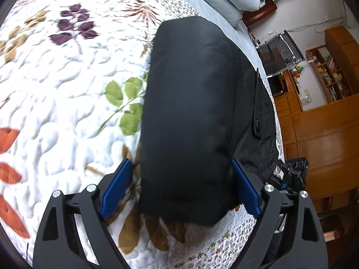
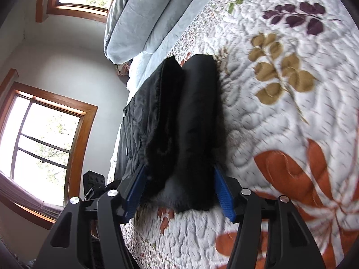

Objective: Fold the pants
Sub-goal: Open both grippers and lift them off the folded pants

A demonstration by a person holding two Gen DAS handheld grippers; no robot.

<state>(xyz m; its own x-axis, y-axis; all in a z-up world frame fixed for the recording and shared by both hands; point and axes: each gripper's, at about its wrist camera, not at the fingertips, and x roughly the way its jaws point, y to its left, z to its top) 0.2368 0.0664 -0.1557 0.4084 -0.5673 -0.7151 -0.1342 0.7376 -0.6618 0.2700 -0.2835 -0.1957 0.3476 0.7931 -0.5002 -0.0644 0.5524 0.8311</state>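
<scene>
The black padded, fleece-lined pants (image 1: 190, 112) lie in a thick bundle on the white quilted leaf-print bedspread (image 1: 67, 78), near the bed's edge; they look soft, bulky and springy, likely to puff open unless pressed flat; best taken at the near folded end. The left gripper (image 1: 181, 188) stands wide, straddling that end; the right gripper (image 2: 179, 188) likewise straddles it, blue pads seemingly touching the fleece. Pale blue pillows (image 2: 139, 20) lie beyond, well apart; nothing obstructs.

Pants (image 1: 190, 112): matt black cloth, fleece-lined. Quilt (image 1: 67, 78): stitched, puckered cotton. Left claw (image 1: 180, 187) and right claw (image 2: 179, 189): matt black plastic, ribbed blue pads, polished metal pins
</scene>
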